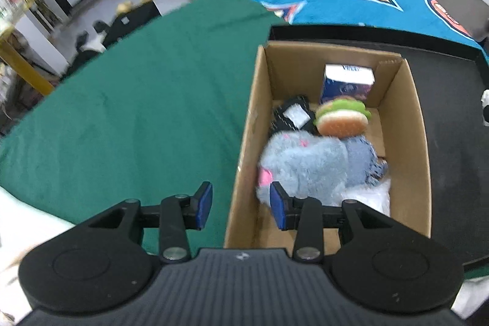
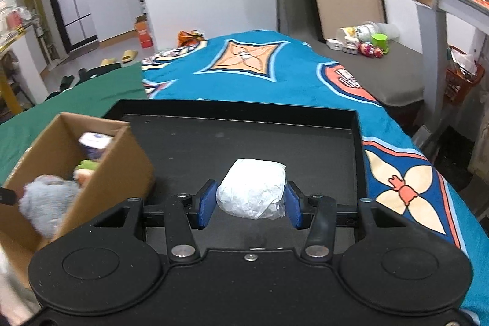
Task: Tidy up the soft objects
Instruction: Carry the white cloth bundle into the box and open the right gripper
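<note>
One white plastic-wrapped bundle [image 2: 252, 191] sat between the right claw's [image 2: 250, 203] blue pads, clenched on both sides, above the black tray [image 2: 305, 142]. Left claw [image 1: 241, 203] stood released, empty, over the near wall of the cardboard box [image 1: 409, 124] holding a grey plush [image 1: 305, 164].

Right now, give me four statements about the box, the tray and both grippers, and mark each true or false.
1. The right gripper holds a white wrapped bundle. True.
2. The left gripper grips the burger plush. False: nothing is between its pads; the plush lies in the cardboard box.
3. A grey furry plush lies in the box. True.
4. The box sits on the blue patterned blanket. False: it stands at the black tray beside the green cloth.
</note>
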The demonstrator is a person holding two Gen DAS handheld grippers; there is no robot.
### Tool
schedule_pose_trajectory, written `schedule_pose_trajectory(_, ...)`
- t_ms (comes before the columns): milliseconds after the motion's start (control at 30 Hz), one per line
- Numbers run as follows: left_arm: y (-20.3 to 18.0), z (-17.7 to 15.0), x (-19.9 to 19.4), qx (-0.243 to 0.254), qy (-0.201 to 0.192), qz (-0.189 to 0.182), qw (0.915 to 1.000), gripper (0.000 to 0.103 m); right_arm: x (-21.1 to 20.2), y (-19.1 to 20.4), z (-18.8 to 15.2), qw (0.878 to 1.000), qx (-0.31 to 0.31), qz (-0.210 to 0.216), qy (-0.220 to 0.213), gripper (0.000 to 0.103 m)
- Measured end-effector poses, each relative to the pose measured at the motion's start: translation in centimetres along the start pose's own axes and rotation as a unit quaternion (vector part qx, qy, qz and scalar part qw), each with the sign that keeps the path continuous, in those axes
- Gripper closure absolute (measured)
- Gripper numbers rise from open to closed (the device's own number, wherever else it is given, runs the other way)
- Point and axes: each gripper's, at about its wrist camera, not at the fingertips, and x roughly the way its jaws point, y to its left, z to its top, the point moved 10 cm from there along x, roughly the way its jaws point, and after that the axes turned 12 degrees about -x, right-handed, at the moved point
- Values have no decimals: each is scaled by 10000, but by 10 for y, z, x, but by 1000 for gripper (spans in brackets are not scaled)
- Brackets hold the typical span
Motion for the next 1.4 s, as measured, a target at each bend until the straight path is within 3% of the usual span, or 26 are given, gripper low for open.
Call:
schedule_pose_trajectory(100,3,-1,8,-15,60,83,9999,63,-9,13,5,9999,-82,103,-13,56)
schedule_pose_trajectory(200,1,-3,12,-65,196,-152,9997,63,-19,27,14,9997,-186,172,-68,56)
schedule_pose_trajectory(600,7,-9,18,-142,279,-445,9985,68,-44,71,45,9984,-434,256,-252,56)
schedule_pose_trajectory(933,16,-11,18,-278,225,-761,9965,92,-56,120,52,9965,-670,449,-232,56)
schedule_pose_trajectory(1400,20,-12,17,-245,162,-1078,9937,92,-62,176,57,9945,-895,521,-172,56)
